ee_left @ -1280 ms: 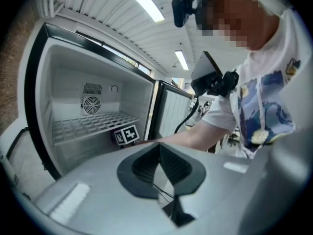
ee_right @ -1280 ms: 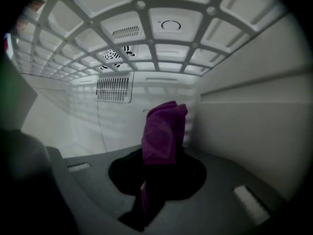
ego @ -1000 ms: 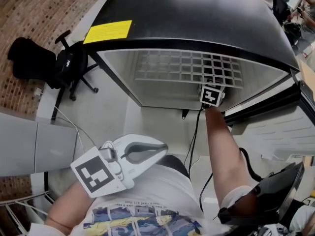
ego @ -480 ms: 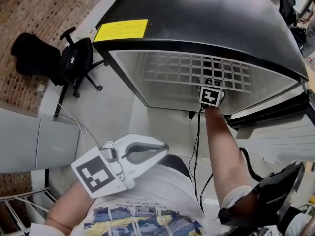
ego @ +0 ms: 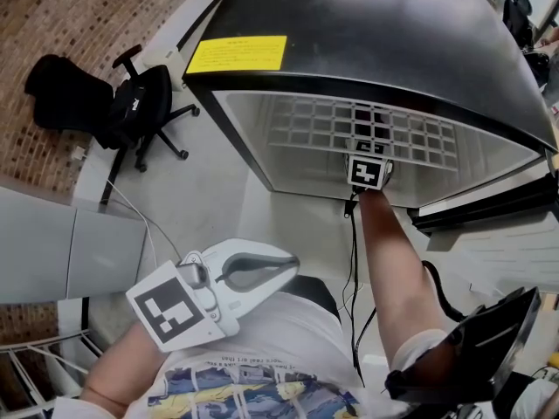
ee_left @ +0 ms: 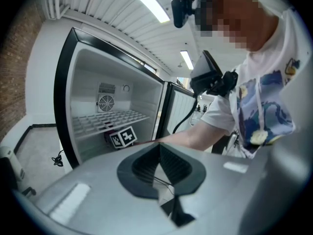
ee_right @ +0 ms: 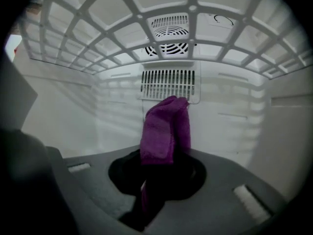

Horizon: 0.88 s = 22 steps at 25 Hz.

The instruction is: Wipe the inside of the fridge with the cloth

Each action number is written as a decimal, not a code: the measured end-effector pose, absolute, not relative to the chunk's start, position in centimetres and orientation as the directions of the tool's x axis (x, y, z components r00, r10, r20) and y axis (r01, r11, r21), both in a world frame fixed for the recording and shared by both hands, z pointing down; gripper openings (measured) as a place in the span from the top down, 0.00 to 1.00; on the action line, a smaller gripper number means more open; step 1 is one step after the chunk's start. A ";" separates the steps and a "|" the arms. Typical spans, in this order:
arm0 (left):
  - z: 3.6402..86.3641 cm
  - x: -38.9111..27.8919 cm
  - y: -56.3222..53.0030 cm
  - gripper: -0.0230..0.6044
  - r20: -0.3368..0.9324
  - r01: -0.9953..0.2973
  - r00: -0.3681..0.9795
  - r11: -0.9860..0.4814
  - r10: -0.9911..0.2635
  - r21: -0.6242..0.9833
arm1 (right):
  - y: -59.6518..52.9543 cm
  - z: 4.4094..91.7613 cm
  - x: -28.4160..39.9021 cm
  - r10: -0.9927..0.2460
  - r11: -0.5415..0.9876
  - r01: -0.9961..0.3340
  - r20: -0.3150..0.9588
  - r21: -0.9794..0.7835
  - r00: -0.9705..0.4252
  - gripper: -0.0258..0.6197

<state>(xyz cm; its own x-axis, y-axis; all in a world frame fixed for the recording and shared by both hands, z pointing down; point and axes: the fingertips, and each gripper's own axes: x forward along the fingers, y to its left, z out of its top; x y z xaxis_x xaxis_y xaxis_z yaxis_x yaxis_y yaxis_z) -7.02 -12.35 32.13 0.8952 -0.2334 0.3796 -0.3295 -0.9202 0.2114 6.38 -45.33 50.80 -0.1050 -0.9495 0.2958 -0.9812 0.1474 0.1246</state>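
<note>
We hold the right gripper (ee_right: 157, 175) inside the fridge (ego: 367, 33), below its wire shelf (ee_right: 122, 23), jaws clamped on the purple cloth (ee_right: 165, 131), which stands up before the rear vent (ee_right: 170, 84). Our left gripper (ego: 278, 267) (jaws pressed together, nothing between) hangs outside, by our shirt (ego: 271, 356).

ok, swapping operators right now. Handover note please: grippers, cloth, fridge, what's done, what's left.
Left gripper: shut, empty, held by the torso outside the fridge.
Right gripper: shut on the purple cloth, inside the fridge below the wire shelf, facing the back-wall vent.
Done: fridge open, cloth gripped and inside. I can't tell how much is wiped, or whether the cloth touches the back wall.
Left: wipe the walls, floor and shelf, then withdraw.
</note>
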 end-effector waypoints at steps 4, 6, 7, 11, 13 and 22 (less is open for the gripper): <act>32.2 -7.5 -12.3 0.95 0.386 -0.333 0.892 -0.919 -0.236 0.208 | -45.6 50.8 5.0 -0.947 0.174 -0.977 0.295 0.125 -0.131 0.88; 32.3 -7.8 -12.3 0.95 0.388 -0.336 0.891 -0.919 -0.238 0.208 | -45.7 50.9 4.2 -0.944 0.190 -0.974 0.297 0.125 -0.146 0.88; 32.3 -7.9 -12.3 0.95 0.388 -0.336 0.890 -0.918 -0.238 0.208 | -45.7 50.9 3.8 -0.942 0.199 -0.972 0.299 0.127 -0.154 0.88; 32.3 -8.4 -12.2 0.95 0.391 -0.338 0.889 -0.918 -0.238 0.210 | -45.8 51.0 2.6 -0.936 0.224 -0.966 0.303 0.131 -0.176 0.88; 32.4 -8.6 -12.2 0.95 0.391 -0.341 0.889 -0.916 -0.240 0.213 | -45.8 51.2 2.2 -0.934 0.230 -0.965 0.308 0.125 -0.183 0.88; 32.4 -9.4 -12.4 0.95 0.390 -0.351 0.887 -0.909 -0.246 0.224 | -46.1 50.8 -0.2 -0.930 0.262 -0.959 0.295 0.110 -0.220 0.88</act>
